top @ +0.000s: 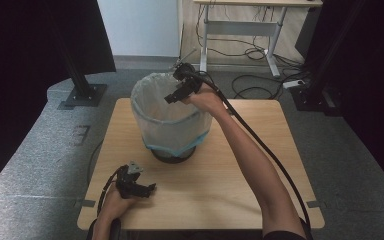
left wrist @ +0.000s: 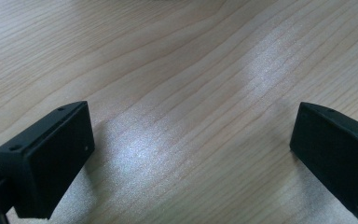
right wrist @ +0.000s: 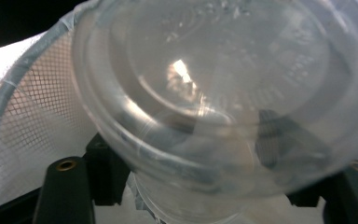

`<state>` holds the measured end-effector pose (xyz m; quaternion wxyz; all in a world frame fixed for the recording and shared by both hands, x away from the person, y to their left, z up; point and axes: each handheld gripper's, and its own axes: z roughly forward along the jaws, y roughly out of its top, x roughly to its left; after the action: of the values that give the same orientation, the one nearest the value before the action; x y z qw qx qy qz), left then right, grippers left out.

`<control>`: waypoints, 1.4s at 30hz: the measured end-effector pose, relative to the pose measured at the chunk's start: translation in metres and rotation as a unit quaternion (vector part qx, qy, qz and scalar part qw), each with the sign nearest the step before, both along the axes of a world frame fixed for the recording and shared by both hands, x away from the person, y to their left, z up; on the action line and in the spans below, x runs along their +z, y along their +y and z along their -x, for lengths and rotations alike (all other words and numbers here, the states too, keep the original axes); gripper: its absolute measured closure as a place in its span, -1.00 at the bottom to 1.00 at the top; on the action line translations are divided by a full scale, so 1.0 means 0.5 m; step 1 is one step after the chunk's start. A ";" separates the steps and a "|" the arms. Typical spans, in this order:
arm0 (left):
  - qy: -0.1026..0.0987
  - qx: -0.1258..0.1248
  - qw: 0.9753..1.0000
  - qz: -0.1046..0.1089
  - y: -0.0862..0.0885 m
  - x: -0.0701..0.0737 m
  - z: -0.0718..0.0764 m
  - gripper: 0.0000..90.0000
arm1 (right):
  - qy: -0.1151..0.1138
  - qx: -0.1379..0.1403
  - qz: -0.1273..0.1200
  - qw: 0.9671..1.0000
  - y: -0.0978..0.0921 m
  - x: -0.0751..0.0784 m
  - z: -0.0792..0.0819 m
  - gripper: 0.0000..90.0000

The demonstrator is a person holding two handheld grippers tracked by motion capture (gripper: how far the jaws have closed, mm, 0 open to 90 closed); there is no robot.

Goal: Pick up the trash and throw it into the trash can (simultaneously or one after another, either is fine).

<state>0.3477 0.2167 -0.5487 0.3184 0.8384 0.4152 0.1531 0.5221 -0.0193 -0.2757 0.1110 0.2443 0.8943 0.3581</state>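
High view: nearest me, the left gripper (top: 139, 188) rests low on the wooden desk (top: 240, 165), its fingers (left wrist: 51, 158) spread wide over bare wood. Farther off, the right gripper (top: 176, 96) hangs over the rim of the mesh bin (top: 170, 122) with its pale liner, pinching a clear plastic cup (right wrist: 223, 93) above the bin's opening.

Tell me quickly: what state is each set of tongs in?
Left tongs: open, empty, over the table.
Right tongs: closed on a clear plastic cup above the bin.
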 end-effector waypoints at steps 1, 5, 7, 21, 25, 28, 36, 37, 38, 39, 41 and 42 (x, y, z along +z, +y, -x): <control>0.000 0.000 1.000 0.000 0.000 0.000 0.000 -1.00 | 0.004 0.001 0.002 1.000 0.003 -0.004 -0.001 -0.41; 0.000 0.000 1.000 0.000 0.000 0.000 0.000 -1.00 | 0.015 0.004 0.008 1.000 0.010 -0.015 -0.005 -0.73; 0.000 0.000 1.000 0.000 0.000 0.000 0.000 -1.00 | 0.013 0.006 0.012 1.000 0.011 -0.017 -0.004 -0.82; 0.000 0.000 1.000 0.000 0.000 0.000 0.000 -1.00 | -0.016 0.013 0.019 1.000 -0.020 0.005 0.020 -1.00; 0.000 0.001 1.000 0.000 -0.001 0.000 -0.001 -1.00 | -0.020 0.012 0.010 1.000 -0.034 0.004 0.027 -1.00; -0.001 0.001 1.000 0.000 -0.001 0.000 -0.001 -1.00 | -0.022 0.006 0.010 1.000 -0.049 0.003 0.029 -1.00; -0.001 0.002 1.000 -0.001 -0.002 0.000 -0.001 -1.00 | -0.029 -0.004 -0.002 1.000 -0.085 0.006 0.040 -1.00; -0.001 0.002 1.000 -0.002 -0.002 0.000 -0.001 -1.00 | -0.030 -0.006 -0.004 1.000 -0.090 0.006 0.041 -1.00; -0.001 0.003 1.000 -0.002 -0.002 0.000 -0.001 -1.00 | -0.031 -0.008 -0.006 0.999 -0.095 0.007 0.043 -1.00; -0.001 0.003 1.000 -0.002 -0.002 0.000 -0.001 -1.00 | -0.032 -0.009 -0.009 0.999 -0.100 0.007 0.045 -1.00; -0.001 0.003 1.000 -0.002 -0.002 0.000 -0.001 -1.00 | -0.033 -0.011 -0.012 0.999 -0.108 0.006 0.049 -1.00; -0.001 0.003 1.000 -0.002 -0.002 0.000 -0.001 -1.00 | -0.033 -0.011 -0.006 0.999 -0.113 0.005 0.051 -1.00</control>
<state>0.3483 0.2157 -0.5486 0.3168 0.8377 0.4169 0.1551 0.4966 -0.0758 -0.2731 0.1432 0.2431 0.8850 0.3703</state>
